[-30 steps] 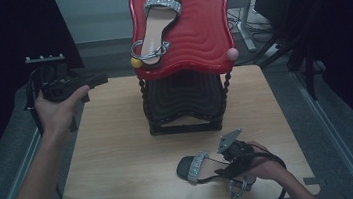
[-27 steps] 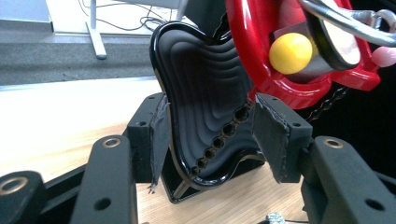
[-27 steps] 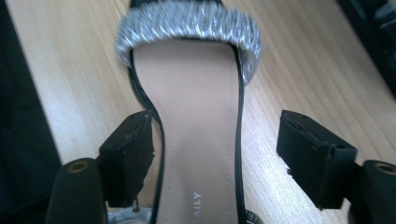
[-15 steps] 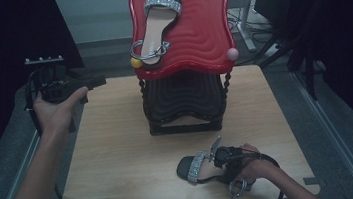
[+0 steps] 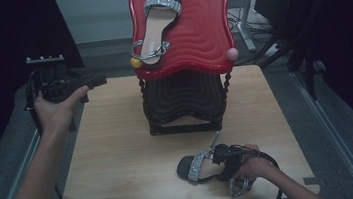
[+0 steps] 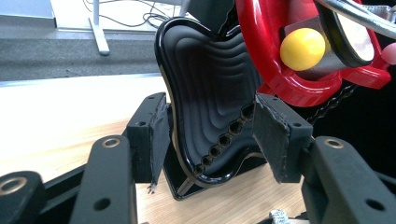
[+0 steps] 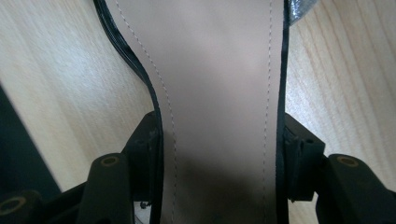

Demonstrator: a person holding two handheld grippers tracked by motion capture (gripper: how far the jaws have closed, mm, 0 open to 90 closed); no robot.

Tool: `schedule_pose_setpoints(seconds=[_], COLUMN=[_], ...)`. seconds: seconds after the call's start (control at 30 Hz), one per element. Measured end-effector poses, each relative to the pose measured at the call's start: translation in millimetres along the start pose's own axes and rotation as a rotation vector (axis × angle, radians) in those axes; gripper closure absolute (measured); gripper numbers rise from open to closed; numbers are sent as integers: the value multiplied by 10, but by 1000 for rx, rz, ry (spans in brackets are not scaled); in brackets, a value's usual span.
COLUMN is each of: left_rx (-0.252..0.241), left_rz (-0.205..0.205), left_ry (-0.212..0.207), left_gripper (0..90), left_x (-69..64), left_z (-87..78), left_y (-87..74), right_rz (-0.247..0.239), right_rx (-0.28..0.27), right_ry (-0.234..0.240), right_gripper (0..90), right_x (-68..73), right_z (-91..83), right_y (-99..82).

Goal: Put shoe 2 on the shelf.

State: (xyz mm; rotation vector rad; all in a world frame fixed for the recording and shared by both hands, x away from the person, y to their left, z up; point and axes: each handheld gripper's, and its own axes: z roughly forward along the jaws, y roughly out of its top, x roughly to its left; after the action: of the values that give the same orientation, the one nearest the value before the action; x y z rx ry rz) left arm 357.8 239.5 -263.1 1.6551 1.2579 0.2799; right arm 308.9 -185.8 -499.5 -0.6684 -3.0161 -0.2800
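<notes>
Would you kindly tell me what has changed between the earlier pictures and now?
The right hand-held gripper has come down onto the sandal on the table, and its jaws have just been closing, now standing on either side of the sole. The left hand-held gripper stayed in place, open and empty. The sandal on the red stand and the stand are unchanged.

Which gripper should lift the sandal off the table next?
Right. The right gripper already straddles the sandal, its jaws closing on the sole's edges; the left gripper is far off at the table's edge.

Red rippled stand (image 5: 197,31), silver-glitter strapped sandal (image 5: 197,166), pale wooden table (image 5: 120,151).
</notes>
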Motion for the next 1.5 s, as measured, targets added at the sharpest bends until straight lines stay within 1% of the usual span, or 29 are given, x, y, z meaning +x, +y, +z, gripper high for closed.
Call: schedule_pose_setpoints(seconds=[0.07,0.17,0.23,0.27,0.3,0.4,0.43,0.47,0.53,0.63,0.77,0.93,1.0,1.03,1.07,1.13,1.23,1.33,1.47,1.5], left_rx=[1,1,1,-1,-1,2,2,3,3,3,5,8,11,11,10,11,11,10,11,11], left_rz=[2,2,1,0,0,1,1,2,1,1,4,8,11,11,12,13,17,17,15,15], left_ry=[1,4,9,10,11,16,16,17,18,16,15,15,18,18,16,19,17,18,21,21], left_gripper=[463,463,463,463,463,463,463,463,463,463,463,463,463,463,463,463,463,463,463,463], left_x=[0,3,17,20,23,25,25,27,26,26,14,-8,-16,-16,-22,-31,-34,-26,-9,-9], left_z=[-5,-12,-26,-31,-38,-50,-50,-53,-50,-35,-12,2,6,6,10,17,26,32,34,34], left_y=[8,15,19,19,19,18,18,18,18,19,20,38,50,50,61,72,88,92,92,92], right_rz=[47,97,134,162,172,226,226,272,317,364,434,508,530,530,558,584,604,620,639,639], right_rx=[-24,-73,-123,-149,-178,-246,-246,-283,-317,-366,-423,-494,-520,-520,-553,-584,-624,-645,-686,-686], right_ry=[31,95,133,153,169,205,205,217,208,202,199,198,195,195,196,193,176,152,149,149], right_gripper=[426,427,427,427,427,426,426,427,427,427,427,427,427,427,427,427,427,427,427,427], right_x=[-46,-121,-162,-181,-210,-311,-311,-395,-483,-617,-760,-945,-1020,-1020,-1098,-1177,-1283,-1371,-1472,-1472], right_z=[-19,-91,-180,-230,-278,-421,-421,-507,-583,-690,-836,-1012,-1093,-1093,-1185,-1292,-1495,-1724,-2020,-2020], right_y=[-25,-88,-145,-180,-225,-407,-407,-560,-721,-951,-1206,-1476,-1561,-1561,-1632,-1679,-1703,-1669,-1585,-1585])
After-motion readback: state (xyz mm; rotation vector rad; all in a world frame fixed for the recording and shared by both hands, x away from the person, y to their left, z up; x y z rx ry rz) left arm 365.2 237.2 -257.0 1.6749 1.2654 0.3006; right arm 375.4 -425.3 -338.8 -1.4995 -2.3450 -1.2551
